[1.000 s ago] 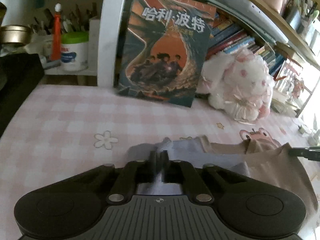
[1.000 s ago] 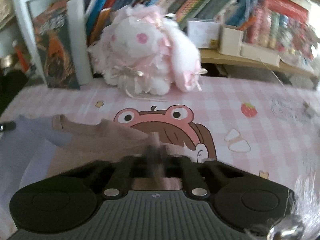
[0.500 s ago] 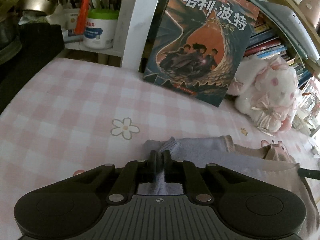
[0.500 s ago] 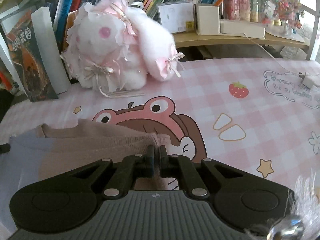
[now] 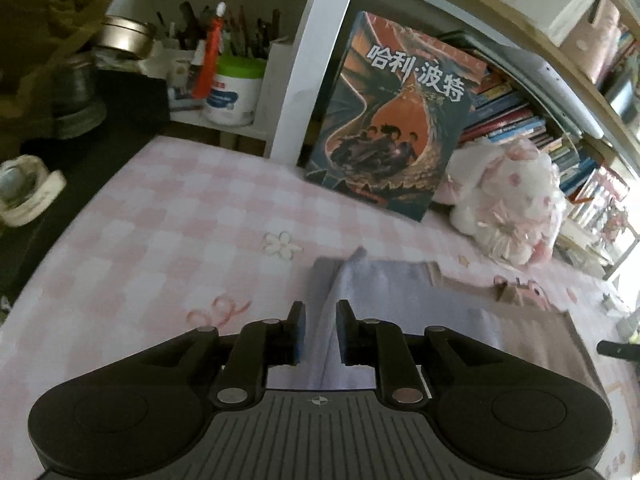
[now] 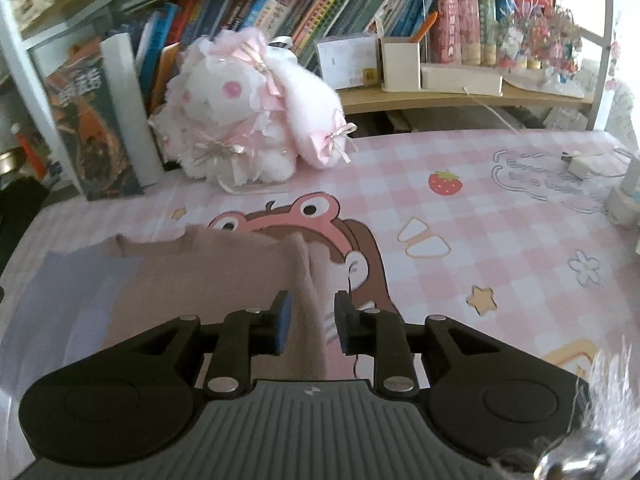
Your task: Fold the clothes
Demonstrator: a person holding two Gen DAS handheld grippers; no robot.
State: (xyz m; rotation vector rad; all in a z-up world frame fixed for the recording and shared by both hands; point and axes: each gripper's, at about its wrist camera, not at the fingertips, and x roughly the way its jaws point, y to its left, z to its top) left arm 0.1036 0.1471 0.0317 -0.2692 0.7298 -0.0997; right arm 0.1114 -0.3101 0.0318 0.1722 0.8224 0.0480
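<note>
Over the pink checked mat (image 5: 168,216), left view: left gripper (image 5: 320,326) angled down, jaws opening, fingers apart, lavender end of the garment (image 5: 384,284) rising as a ridge between them, pads clear of it. Right view: right gripper (image 6: 310,320) likewise tilted down, jaws opening, beige fold (image 6: 308,276) standing loose between; plush toy (image 6: 248,108) behind.

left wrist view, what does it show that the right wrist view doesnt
Only the left wrist view: the white jar with a green lid, the red tassel and the flower print.
Only the right wrist view: the strawberry print, the frog cartoon and the white charger.
Both: the garment, plush rabbit and upright book.
</note>
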